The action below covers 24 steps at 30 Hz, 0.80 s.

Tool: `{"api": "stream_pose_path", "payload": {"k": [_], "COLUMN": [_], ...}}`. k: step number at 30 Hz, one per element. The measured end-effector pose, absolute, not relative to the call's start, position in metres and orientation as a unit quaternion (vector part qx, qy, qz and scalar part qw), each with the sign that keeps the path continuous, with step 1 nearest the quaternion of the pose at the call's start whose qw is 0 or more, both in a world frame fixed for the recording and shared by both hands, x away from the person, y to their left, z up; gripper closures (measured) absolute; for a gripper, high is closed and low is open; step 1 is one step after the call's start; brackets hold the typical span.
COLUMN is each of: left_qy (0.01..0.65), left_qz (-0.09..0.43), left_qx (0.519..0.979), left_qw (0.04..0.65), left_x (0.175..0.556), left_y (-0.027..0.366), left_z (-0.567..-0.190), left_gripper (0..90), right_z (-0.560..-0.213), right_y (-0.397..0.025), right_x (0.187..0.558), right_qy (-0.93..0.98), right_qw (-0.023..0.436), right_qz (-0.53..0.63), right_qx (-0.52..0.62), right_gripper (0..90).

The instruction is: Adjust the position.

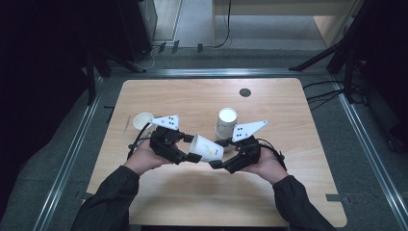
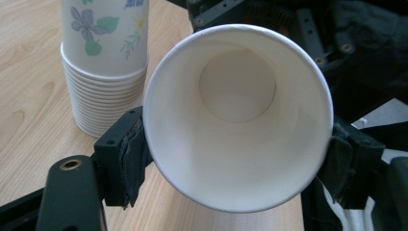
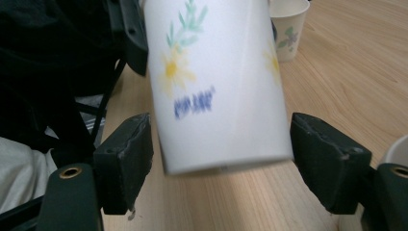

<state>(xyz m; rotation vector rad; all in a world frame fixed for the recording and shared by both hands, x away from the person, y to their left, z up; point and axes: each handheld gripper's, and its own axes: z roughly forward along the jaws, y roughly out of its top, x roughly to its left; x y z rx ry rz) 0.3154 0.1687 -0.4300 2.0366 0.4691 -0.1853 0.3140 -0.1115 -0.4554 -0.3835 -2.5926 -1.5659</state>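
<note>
Closest to you, a paper cup (image 2: 238,115) is lying sideways above the table (image 1: 269,192), its rim clamped in your left gripper (image 1: 191,148). Your right gripper (image 1: 217,154) is straddling its base, jaws apart. It looks light and crushable, so pinch gently near the stiffer base.

The paper cup (image 3: 216,86) is motion-blurred, its printed blue lettering unreadable.
</note>
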Motion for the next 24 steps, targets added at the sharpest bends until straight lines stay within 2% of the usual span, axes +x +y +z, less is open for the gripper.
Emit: {"api": "stream_pose_path", "payload": {"k": [10, 24], "left_qy": [0.223, 0.269], "left_qz": [-0.031, 0.018], "left_qx": [0.858, 0.903], "left_qw": [0.461, 0.335], "left_x": [0.316, 0.317], "left_y": [0.195, 0.236], "left_z": [-0.416, -0.422], "left_gripper": [22.5, 22.6], "right_z": [-0.454, -0.456], "right_y": [-0.122, -0.145], "right_x": [0.313, 0.314], "right_qy": [-0.852, -0.857], "right_qw": [0.037, 0.013], "right_qz": [-0.504, -0.48], "right_qx": [-0.139, -0.189], "right_gripper": [24.5, 25.4]}}
